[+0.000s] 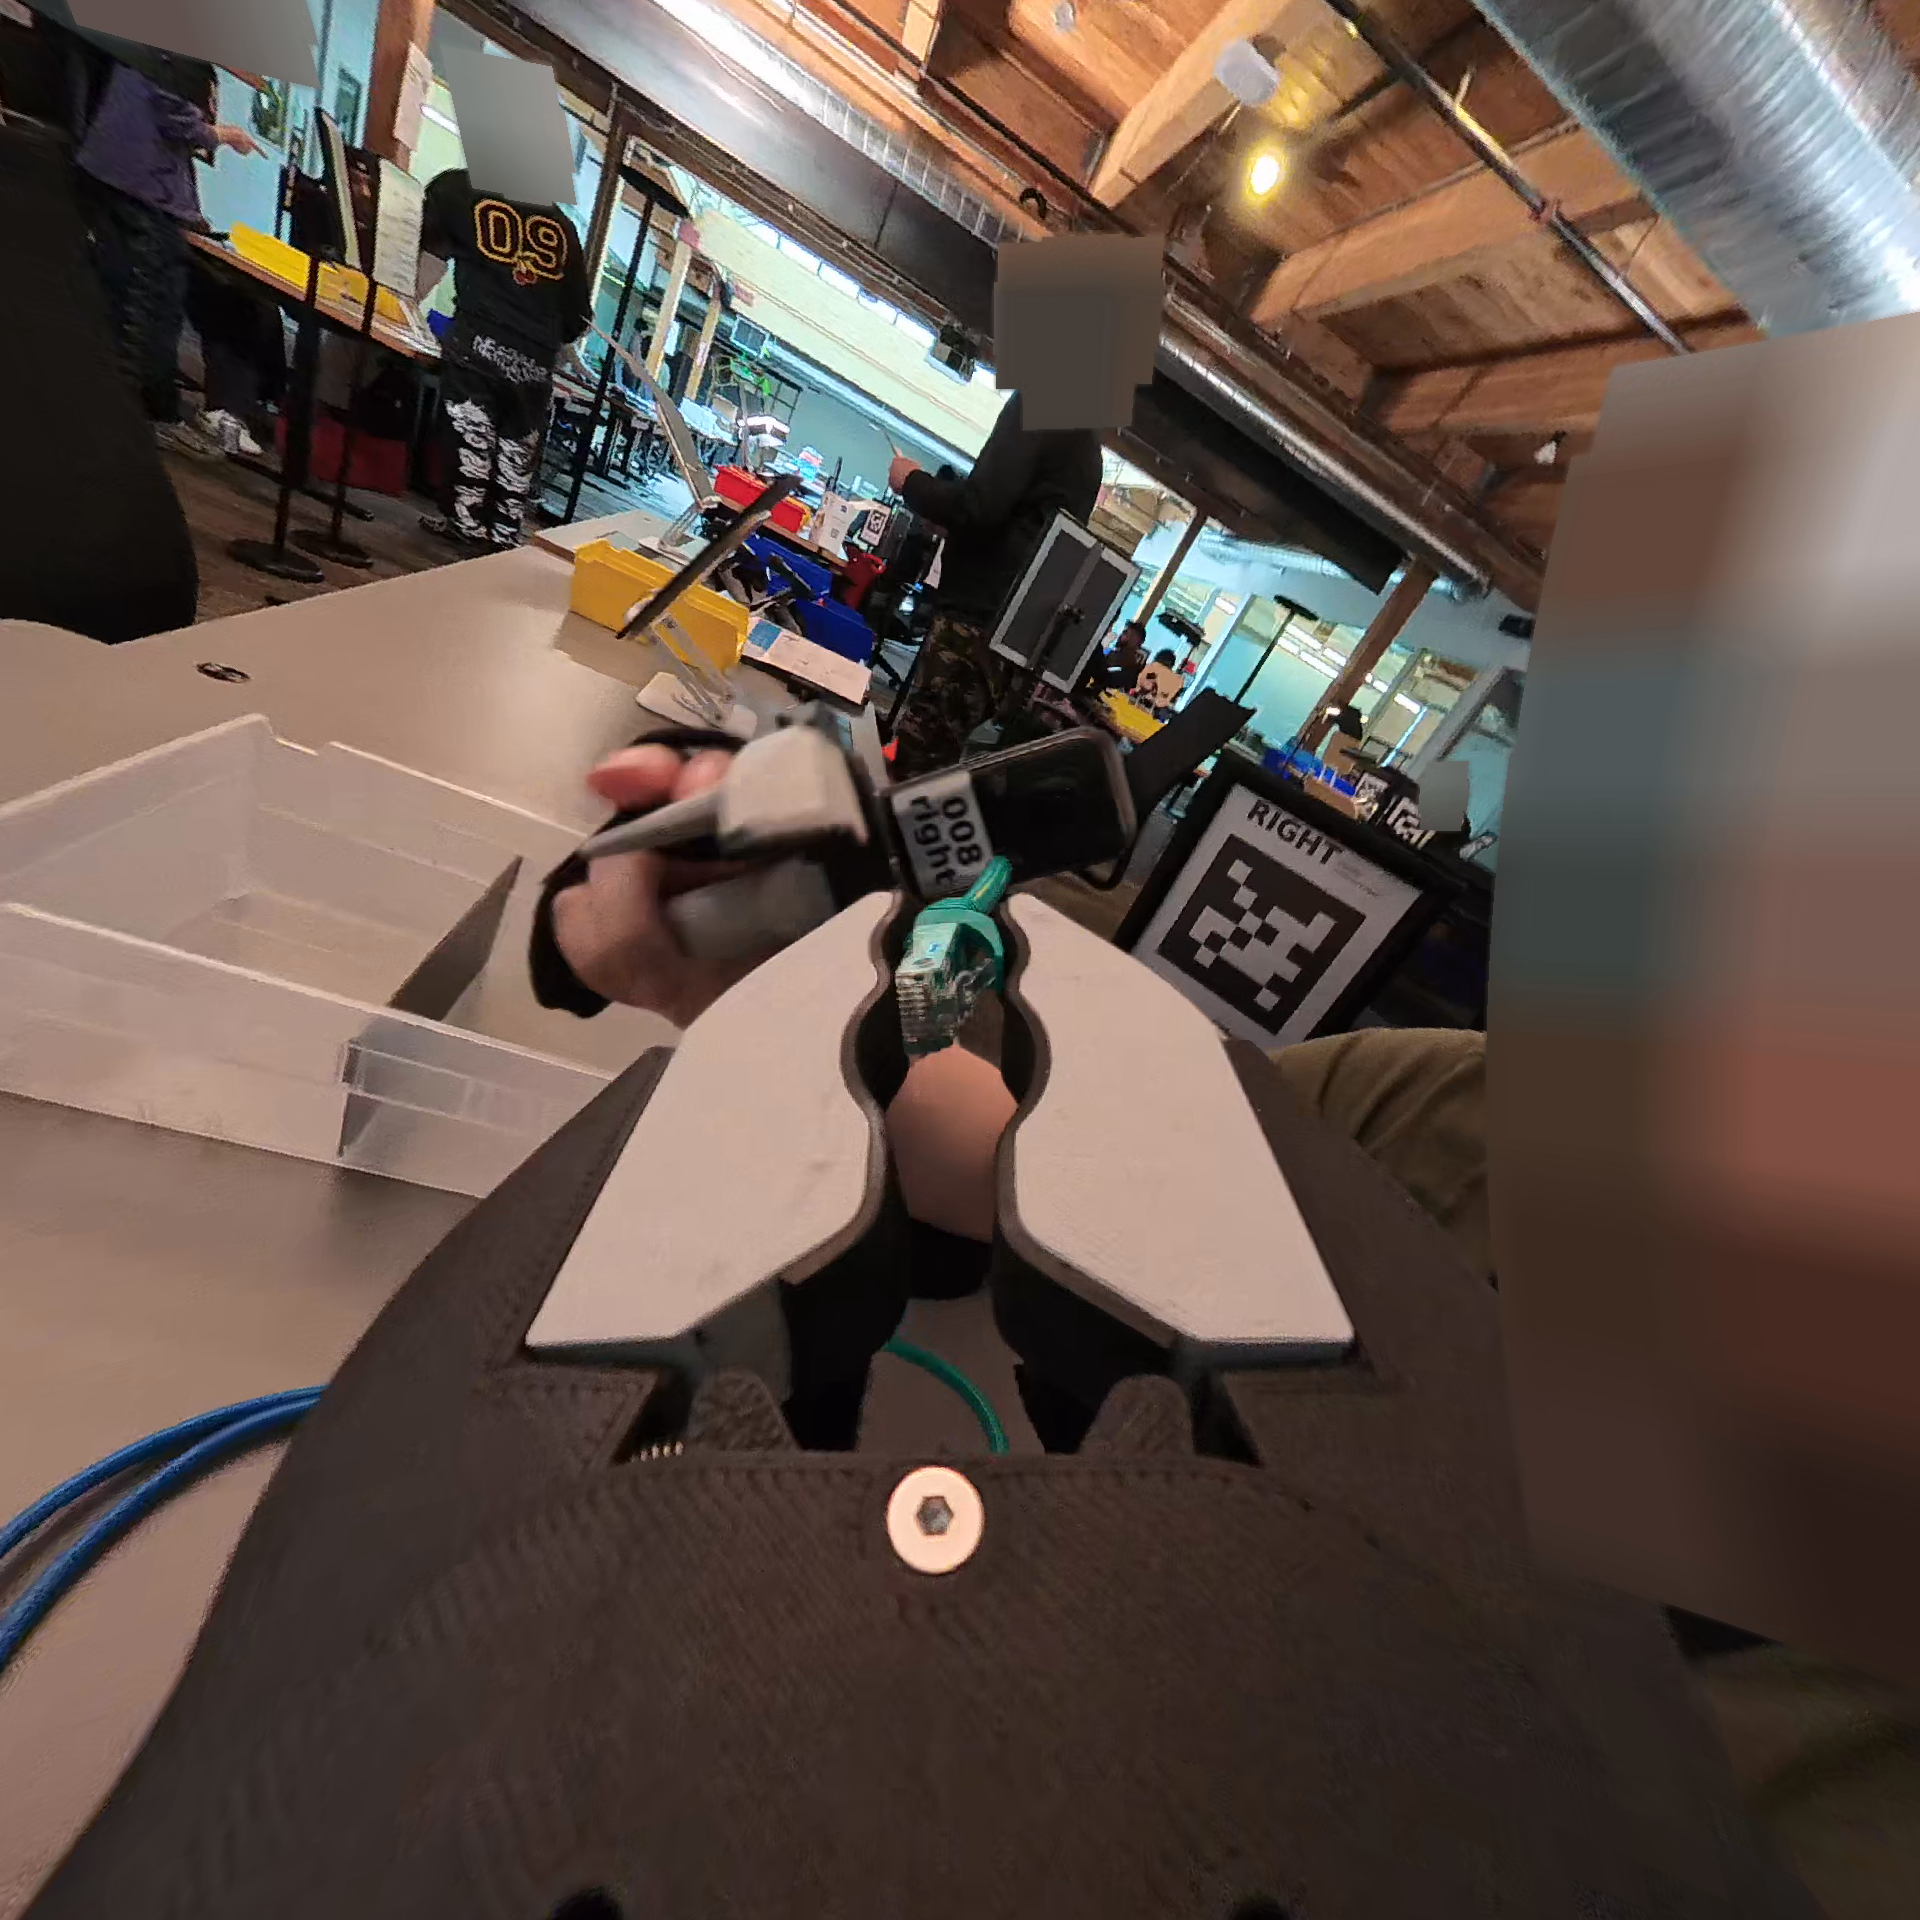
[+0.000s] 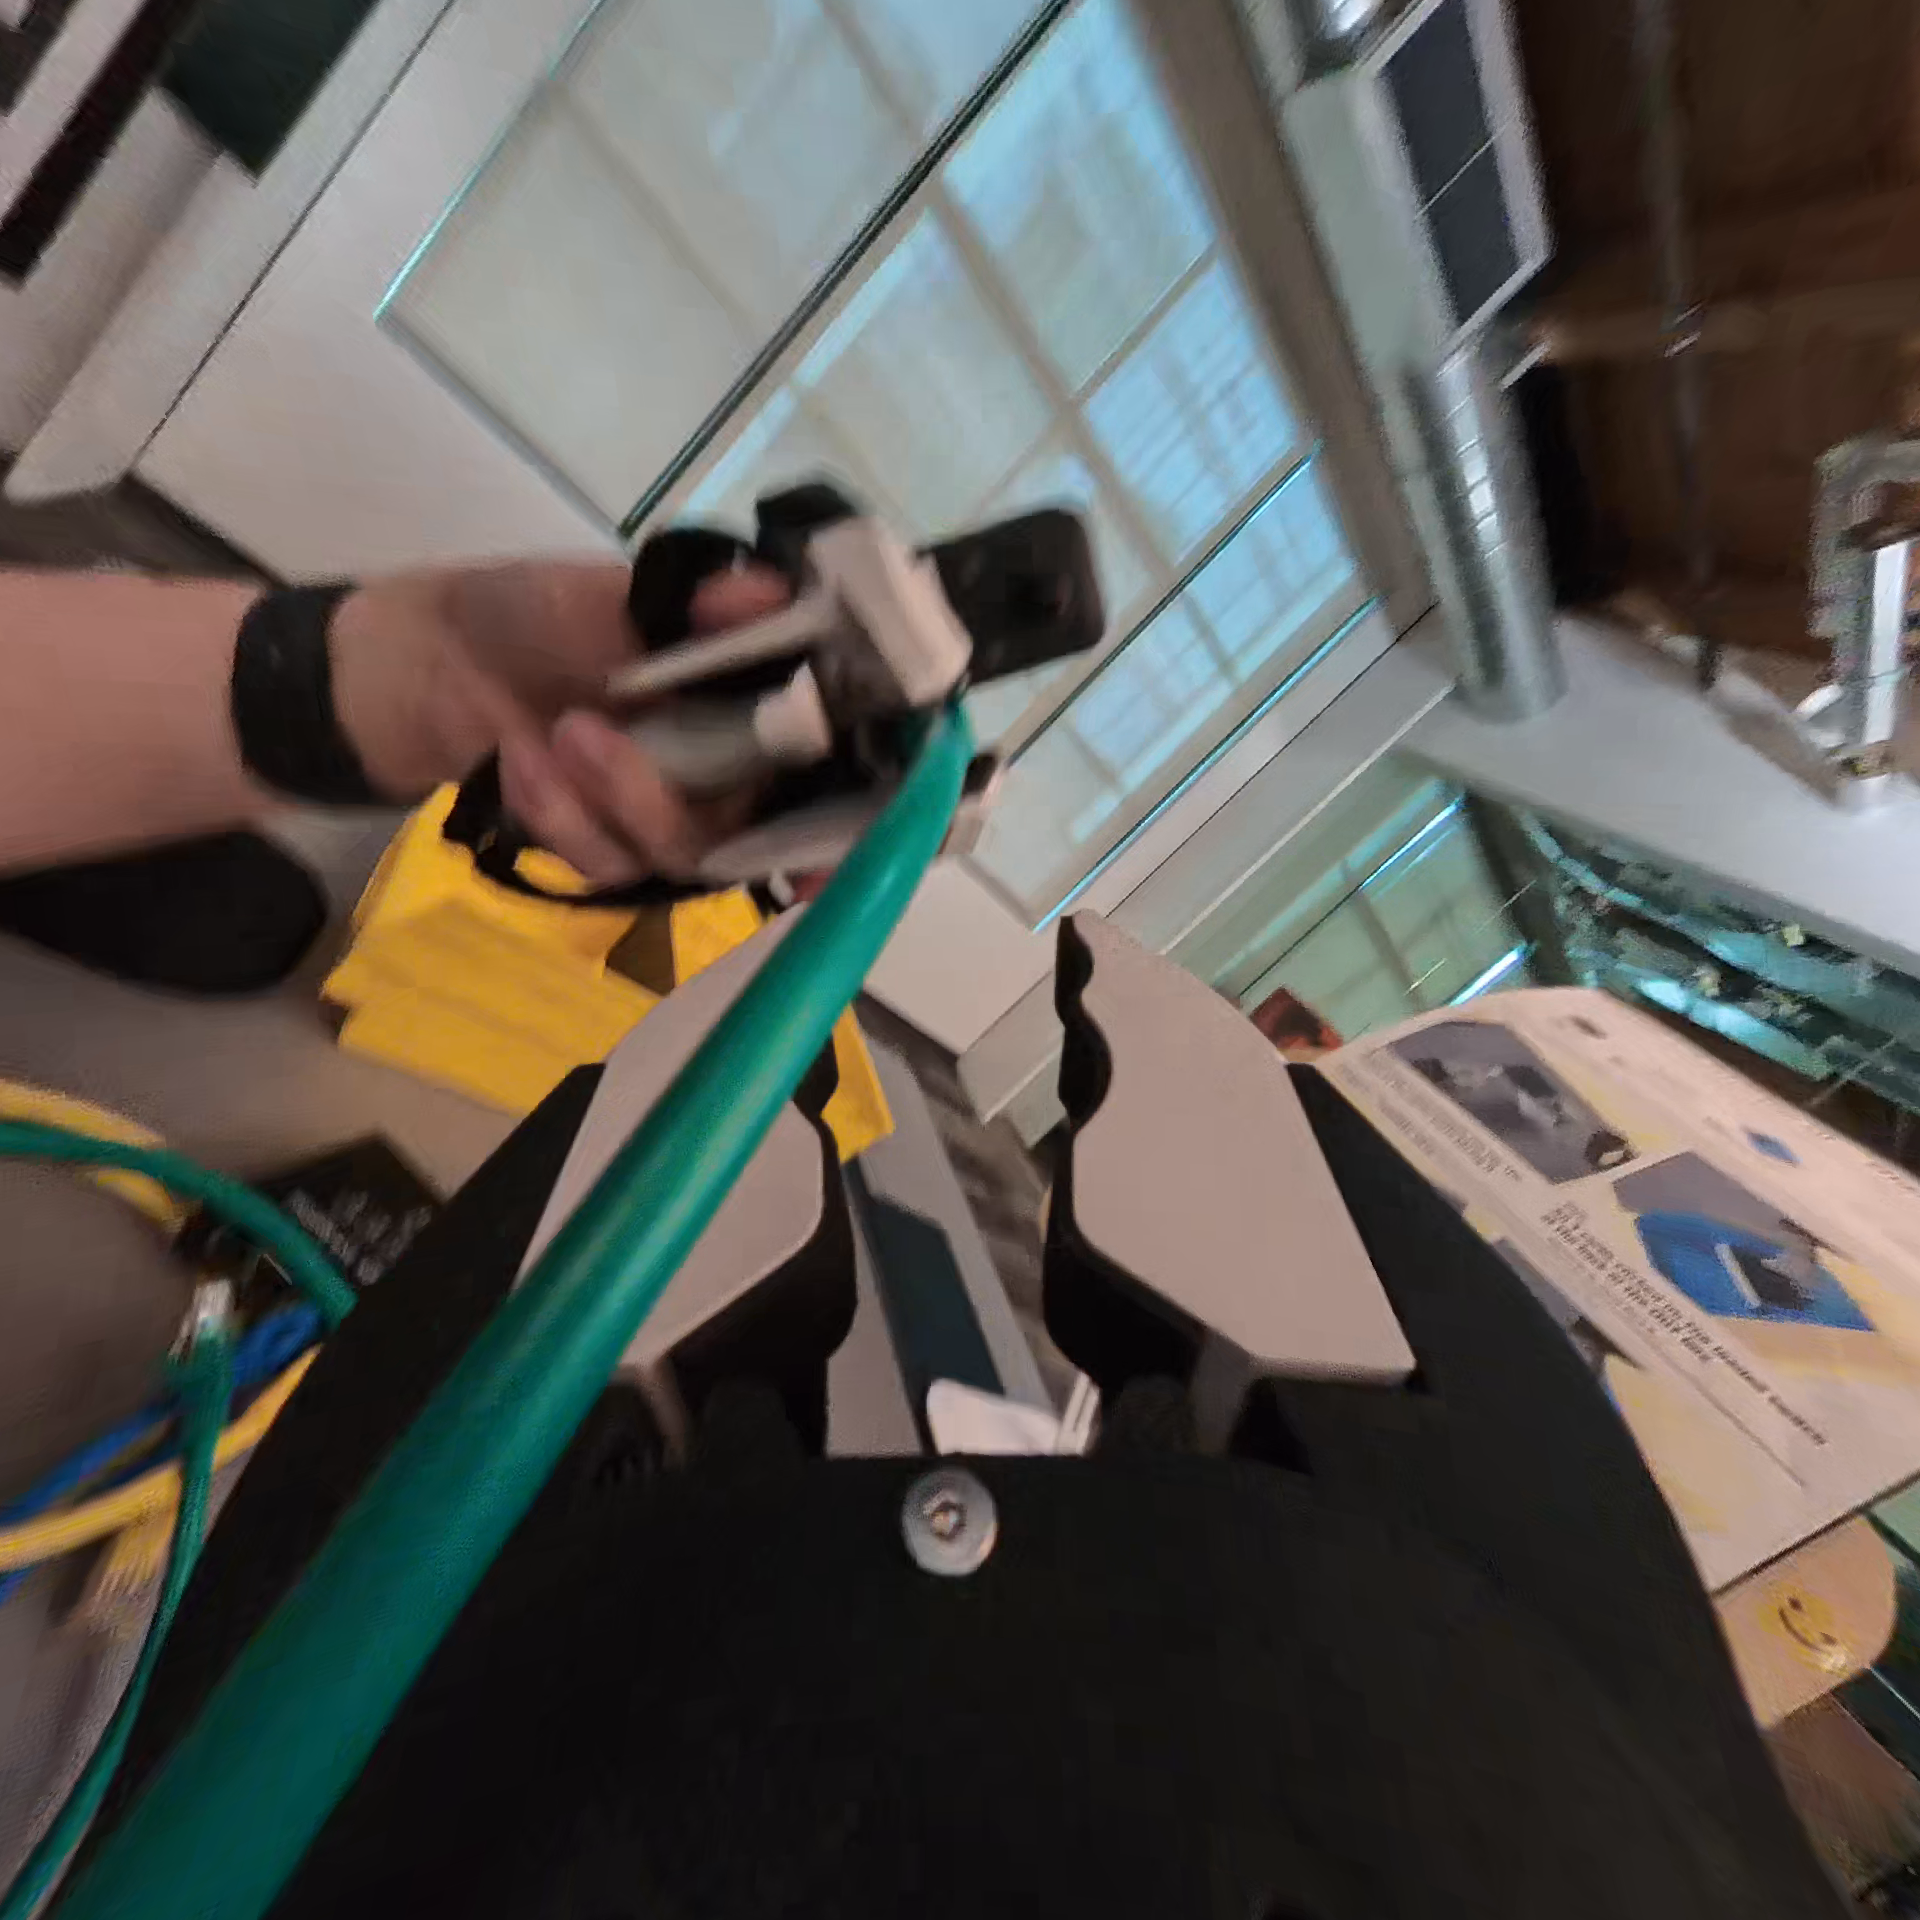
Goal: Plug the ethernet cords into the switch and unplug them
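Note:
My left gripper [image 1: 951, 920] is shut on the clear plug of a green ethernet cord [image 1: 935, 971] and holds it up in the air, plug end pointing back at the camera. The right gripper's body [image 1: 800, 816], held in a hand, hangs just beyond it. In the right wrist view, my right gripper [image 2: 935, 935] is open and empty. The green cord [image 2: 644, 1195] runs taut across its left finger up to the left gripper's body [image 2: 883, 655]. A dark box [image 2: 343, 1210], blurred, lies at the lower left among the cords.
Blue cords [image 1: 114, 1475] trail over the grey table [image 1: 208, 1299]. A clear plastic bin [image 1: 239, 935] stands at left. Yellow, blue and green cords [image 2: 156, 1434] tangle at lower left, near a yellow bin [image 2: 468, 987]. A printed sheet [image 2: 1662, 1247] lies at right. People stand in the background. Both grippers' tips are close together, under 4 cm apart.

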`<state>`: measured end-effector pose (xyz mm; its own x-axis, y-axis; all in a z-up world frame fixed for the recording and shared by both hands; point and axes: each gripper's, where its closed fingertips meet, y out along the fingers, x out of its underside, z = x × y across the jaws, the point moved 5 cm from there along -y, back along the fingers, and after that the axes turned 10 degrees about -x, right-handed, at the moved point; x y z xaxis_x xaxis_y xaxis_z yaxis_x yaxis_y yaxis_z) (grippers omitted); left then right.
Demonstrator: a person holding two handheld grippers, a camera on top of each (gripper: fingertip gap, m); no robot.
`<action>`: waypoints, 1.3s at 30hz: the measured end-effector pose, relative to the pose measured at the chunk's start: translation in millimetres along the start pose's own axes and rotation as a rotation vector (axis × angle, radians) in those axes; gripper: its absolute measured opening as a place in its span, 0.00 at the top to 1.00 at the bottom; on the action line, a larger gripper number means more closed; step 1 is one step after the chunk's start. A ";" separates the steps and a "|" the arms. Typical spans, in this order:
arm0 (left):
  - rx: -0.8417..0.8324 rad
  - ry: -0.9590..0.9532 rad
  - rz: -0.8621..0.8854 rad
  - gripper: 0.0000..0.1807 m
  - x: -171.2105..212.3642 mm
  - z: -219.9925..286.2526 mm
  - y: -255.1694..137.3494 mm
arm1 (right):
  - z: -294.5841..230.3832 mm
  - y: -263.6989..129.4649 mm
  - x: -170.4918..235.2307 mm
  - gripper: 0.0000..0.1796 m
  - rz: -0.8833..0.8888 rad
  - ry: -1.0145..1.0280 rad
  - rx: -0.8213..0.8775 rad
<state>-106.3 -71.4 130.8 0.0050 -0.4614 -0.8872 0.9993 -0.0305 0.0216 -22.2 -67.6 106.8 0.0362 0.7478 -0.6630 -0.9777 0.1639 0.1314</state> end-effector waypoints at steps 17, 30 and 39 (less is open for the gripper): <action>-0.037 -0.199 -0.031 0.91 6.8 -29.0 1.0 | 2.1 -4.1 -14.3 0.97 -0.149 0.021 -0.084; -0.084 -0.197 -0.015 0.91 3.3 -29.9 -7.6 | 8.8 -7.3 -6.7 0.95 -0.154 0.118 -0.076; -0.142 -0.185 -0.013 0.91 3.5 -35.3 -8.5 | 8.6 -0.6 4.5 0.91 -0.210 0.082 -0.018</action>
<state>-113.5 -41.4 111.3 -0.0021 -0.6169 -0.7871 0.9945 0.0814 -0.0664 -19.7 -58.8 110.1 0.2231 0.6433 -0.7324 -0.9540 0.2986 -0.0284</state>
